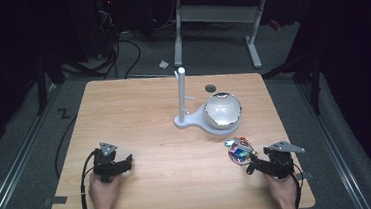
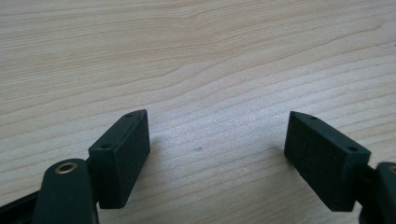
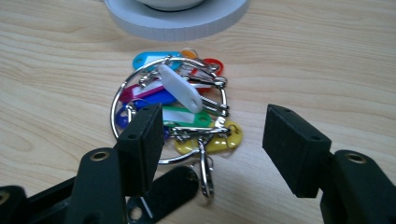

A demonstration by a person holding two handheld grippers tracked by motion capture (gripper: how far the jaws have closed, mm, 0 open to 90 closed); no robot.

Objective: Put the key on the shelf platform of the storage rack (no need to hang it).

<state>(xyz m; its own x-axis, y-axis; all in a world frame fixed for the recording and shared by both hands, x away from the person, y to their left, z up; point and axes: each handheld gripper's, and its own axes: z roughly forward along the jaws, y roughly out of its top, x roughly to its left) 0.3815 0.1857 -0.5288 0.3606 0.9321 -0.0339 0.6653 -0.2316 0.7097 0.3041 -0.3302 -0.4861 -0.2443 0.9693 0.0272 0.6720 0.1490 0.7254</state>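
Observation:
A big metal ring of coloured key tags lies on the wooden table at the right front. My right gripper is open just behind it, its jaws low over the near part of the ring, with nothing between them. A white stand with an upright post and a shiny metal bowl sits at the table's middle back; its round base lies just beyond the ring. At the left front my left gripper is open over bare wood.
A dark round hole lies in the table near the back edge. Beyond the table are a desk frame and cables on the floor. Bare wood spans the space between my two grippers.

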